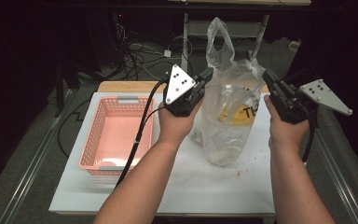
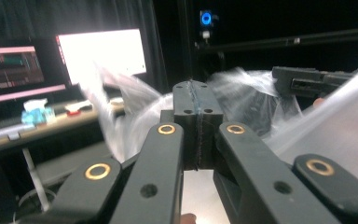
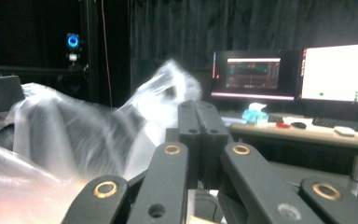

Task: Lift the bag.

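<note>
standing upright on the white worktop [image 1: 191, 186], the clear bag [image 1: 226, 126] has its long axis vertical, mouth and one loop handle pointing up, base resting on the sheet just right of the middle. something yellow with dark lettering sits inside it, blurred by the plastic. the left hand-held gripper [image 1: 204, 77] is clenched on the bag's left upper edge, its jaws pressed together with film between them in the left gripper view. the right hand-held gripper [image 1: 268, 77] is clenched on the right upper edge, jaws likewise closed on plastic. a pink basket [image 1: 116, 133] lies on the worktop to the left, apart from the bag, with the left gripper's cable trailing over its near corner. monitors [image 3: 303, 74] glow on a desk behind.
</note>
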Motion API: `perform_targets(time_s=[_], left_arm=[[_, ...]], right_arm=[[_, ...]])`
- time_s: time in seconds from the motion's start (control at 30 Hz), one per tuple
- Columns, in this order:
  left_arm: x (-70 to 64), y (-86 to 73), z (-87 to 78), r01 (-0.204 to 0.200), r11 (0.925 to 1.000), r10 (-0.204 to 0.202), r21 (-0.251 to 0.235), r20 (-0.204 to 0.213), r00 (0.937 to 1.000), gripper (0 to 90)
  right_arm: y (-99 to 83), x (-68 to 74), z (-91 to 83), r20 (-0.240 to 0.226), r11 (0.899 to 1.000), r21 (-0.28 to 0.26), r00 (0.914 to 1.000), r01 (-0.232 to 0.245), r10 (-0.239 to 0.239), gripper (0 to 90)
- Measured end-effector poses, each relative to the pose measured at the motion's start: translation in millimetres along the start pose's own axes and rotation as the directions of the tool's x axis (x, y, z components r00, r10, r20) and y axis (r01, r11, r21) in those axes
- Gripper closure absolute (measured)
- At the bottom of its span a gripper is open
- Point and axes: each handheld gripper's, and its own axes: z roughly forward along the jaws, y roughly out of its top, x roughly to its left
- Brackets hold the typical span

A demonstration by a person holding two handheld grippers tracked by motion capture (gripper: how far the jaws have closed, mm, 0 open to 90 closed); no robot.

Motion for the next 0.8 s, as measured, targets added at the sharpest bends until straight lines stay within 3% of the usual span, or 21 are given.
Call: perform_targets(time_s=[0.17,0.37,0.5,0.7,0.8], left_arm=[[3.5,-15.5,-6.5,0.012,0.9991,-0.011,0.040,-0.003,0.9999,87.5],[4.7,-25.9,-23.9,0.048,0.9961,-0.049,0.075,0.012,0.9987,68.4],[5.7,-27.3,-44.6,0.073,0.9940,-0.075,0.082,0.031,0.9967,56.2],[3.0,-32.5,-74.2,0.080,0.9930,-0.084,0.087,0.039,0.9957,45.6],[0.4,-36.8,-87.6,0.059,0.9943,-0.063,0.089,0.036,0.9974,43.3]], right_arm=[[-10.3,0.0,-0.5,-0.003,1.000,0.029,1.0000,0.004,-0.004,90.0],[-12.3,-1.5,-2.1,0.002,0.999,0.041,0.9998,0.018,-0.018,90.0],[-12.3,-2.2,-2.1,0.007,0.999,0.047,0.9996,0.027,-0.027,90.0],[-12.7,-1.8,-1.6,0.011,0.998,0.056,0.9993,0.035,-0.036,90.0],[-13.4,-2.4,-1.2,0.014,0.997,0.060,0.9989,0.043,-0.044,90.0]])
